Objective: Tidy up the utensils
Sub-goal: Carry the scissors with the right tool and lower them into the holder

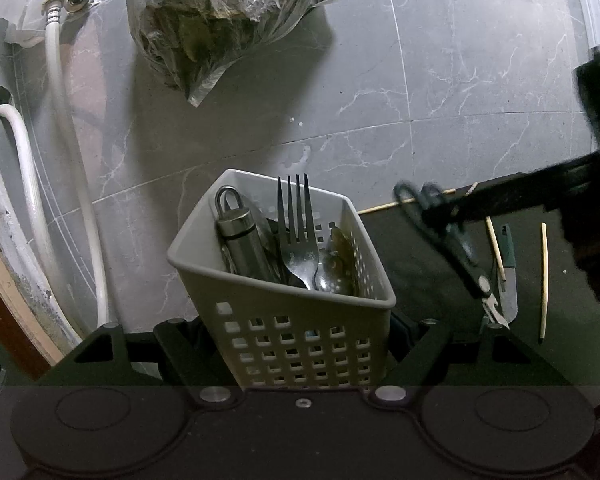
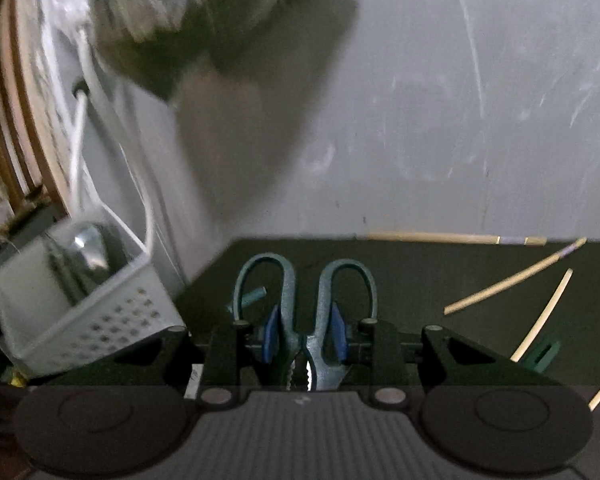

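Scissors are clamped in the right gripper, both blue pads pressed against the shanks just below the loops. Handles are teal with two oval loops pointing away from the camera; serrated inner edges are seen near the pivot. The scissors are held above the dark mat, right of the basket. The pale perforated basket is gripped between the left gripper fingers; a fork, a spoon and a steel cylinder are held inside. Chopsticks are scattered on the mat. Right view is motion-blurred.
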### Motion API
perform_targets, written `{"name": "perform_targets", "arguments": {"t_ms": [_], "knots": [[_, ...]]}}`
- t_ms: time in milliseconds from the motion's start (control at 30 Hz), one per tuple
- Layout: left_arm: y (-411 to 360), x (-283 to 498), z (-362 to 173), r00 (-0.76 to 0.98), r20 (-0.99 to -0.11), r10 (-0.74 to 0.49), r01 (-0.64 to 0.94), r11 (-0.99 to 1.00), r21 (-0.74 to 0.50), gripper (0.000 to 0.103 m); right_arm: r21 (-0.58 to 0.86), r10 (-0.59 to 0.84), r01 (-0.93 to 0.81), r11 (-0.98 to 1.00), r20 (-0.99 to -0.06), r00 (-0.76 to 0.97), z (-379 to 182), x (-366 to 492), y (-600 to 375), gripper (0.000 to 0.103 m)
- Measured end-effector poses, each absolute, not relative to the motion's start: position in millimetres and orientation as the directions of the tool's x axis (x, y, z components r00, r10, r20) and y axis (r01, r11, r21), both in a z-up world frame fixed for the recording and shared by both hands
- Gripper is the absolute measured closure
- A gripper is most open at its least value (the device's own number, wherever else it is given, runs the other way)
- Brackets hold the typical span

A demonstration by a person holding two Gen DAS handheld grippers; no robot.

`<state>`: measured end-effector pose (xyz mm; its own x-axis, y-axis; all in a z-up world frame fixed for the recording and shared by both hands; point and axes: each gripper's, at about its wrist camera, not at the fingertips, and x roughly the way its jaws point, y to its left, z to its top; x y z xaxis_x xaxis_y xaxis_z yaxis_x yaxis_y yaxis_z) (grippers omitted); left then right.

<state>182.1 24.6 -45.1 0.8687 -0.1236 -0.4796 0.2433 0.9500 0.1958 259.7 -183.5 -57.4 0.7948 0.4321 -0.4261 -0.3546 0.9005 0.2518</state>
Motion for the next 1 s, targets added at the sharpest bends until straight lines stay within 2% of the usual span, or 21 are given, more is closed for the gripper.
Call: {"name": "perform_targets", "arguments": {"t_ms": [200, 733, 1000], "knots": [[24.4, 183.1, -44.8, 0.868, -0.48, -0.127, 0.247, 0.949, 0.197, 0.023, 0.245, 0.439, -0.372, 0.895, -0.35, 0.827, -41.6, 243.0, -192.1, 0.072], [24.9, 182.2, -45.2, 0.868, -0.48, -0.13, 0.252, 0.947, 0.198, 0.023, 0.19, 0.461, -0.424, 0.885, -0.247, 0.852, -18.3, 228.5, -182.9, 0.072], [25.0, 182.2, -45.6, 0.869, -0.477, -0.135, 0.255, 0.947, 0.197, 0.023, 0.139, 0.495, -0.477, 0.868, -0.17, 0.852, 16.1, 227.9, -179.3, 0.072]]}}
